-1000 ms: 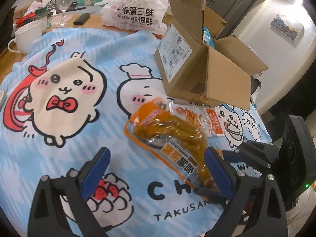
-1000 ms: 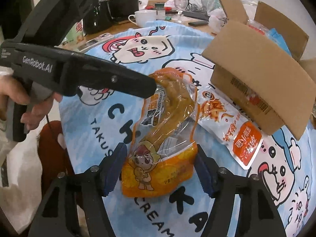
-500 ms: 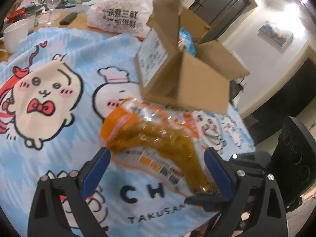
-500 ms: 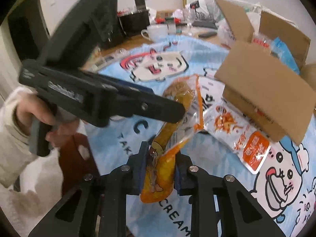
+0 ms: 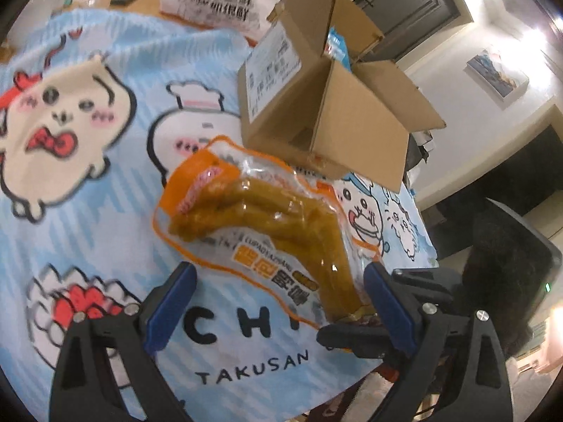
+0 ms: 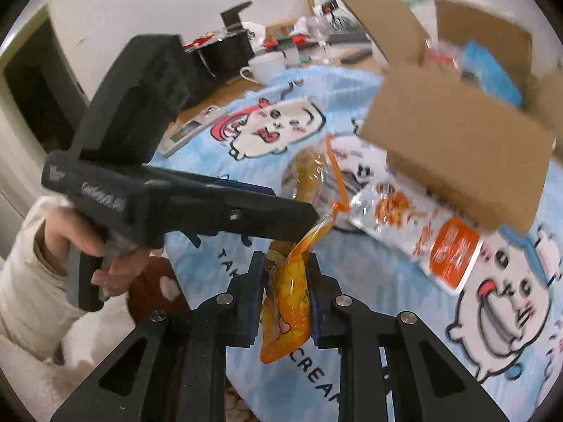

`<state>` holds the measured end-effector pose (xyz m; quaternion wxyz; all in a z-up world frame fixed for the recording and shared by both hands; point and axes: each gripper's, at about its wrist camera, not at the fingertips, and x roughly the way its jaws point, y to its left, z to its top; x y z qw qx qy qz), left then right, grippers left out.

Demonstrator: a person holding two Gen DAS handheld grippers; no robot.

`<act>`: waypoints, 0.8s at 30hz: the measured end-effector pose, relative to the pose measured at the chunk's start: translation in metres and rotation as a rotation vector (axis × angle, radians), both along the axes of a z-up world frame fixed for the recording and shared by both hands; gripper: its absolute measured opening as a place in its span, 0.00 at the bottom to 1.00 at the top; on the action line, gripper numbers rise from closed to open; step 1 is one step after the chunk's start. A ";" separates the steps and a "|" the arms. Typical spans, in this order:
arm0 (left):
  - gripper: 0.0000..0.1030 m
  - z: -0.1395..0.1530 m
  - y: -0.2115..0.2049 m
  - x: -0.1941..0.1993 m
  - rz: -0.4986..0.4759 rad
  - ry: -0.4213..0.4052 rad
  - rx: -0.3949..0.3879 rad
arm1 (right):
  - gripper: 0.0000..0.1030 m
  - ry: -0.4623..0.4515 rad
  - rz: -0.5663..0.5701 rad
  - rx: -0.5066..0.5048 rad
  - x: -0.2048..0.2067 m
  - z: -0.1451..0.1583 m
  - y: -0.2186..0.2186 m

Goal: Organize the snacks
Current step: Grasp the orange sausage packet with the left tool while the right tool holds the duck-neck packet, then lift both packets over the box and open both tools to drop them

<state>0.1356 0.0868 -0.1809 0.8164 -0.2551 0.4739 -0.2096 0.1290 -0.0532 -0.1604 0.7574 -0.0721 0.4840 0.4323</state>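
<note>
Left wrist view
Left gripper (image 5: 278,302): jaws stood wide apart with nothing pressed between the blue pads; the orange packet passed through the gap without being pinched by them.
Orange snack packet (image 5: 267,225): a soft, glossy pouch with a clear window showing long yellow-brown pieces, an orange border and printed label; it hung tilted above the blanket, its lower end pinched by the black fingers of the other tool at lower right.
Cardboard box (image 5: 327,105): matt brown corrugated card, flaps up, a white shipping label on one side, something blue showing inside; it sat just beyond the packet.
Blanket (image 5: 105,211): fleecy pale blue cloth with cartoon prints, soft and easily rucked.

Right wrist view
Right gripper (image 6: 284,295): jaws nearly together, clamped on the bottom seam of the orange packet (image 6: 286,302); they had just been closing, with the packet between them.
Second packet (image 6: 418,232): flat, shiny, white and orange pouch lying on the blanket against the foot of the box (image 6: 457,161).
Person's hand (image 6: 105,256): wrapped round the left tool's handle, cream sleeve behind.

Risks, as a judgement
Slip: the hold is on a thin slick edge while the heavy contents hang beyond it, so a quick swing could pull the film free.
Snag: the raised flaps stand close and could catch the dangling end on the way in.
Clash: the left tool lies close across the packet, so the two could knock together.
</note>
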 end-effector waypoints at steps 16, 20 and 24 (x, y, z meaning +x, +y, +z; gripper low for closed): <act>0.92 0.000 -0.005 0.010 0.015 0.003 -0.033 | 0.60 -0.002 -0.081 -0.138 0.008 -0.021 0.000; 0.92 0.004 0.011 0.006 0.041 -0.012 -0.009 | 0.65 -0.119 -0.067 -0.233 -0.003 -0.023 0.013; 0.92 0.007 0.027 0.000 0.057 -0.025 0.005 | 0.74 -0.206 -0.044 -0.284 -0.017 -0.024 0.027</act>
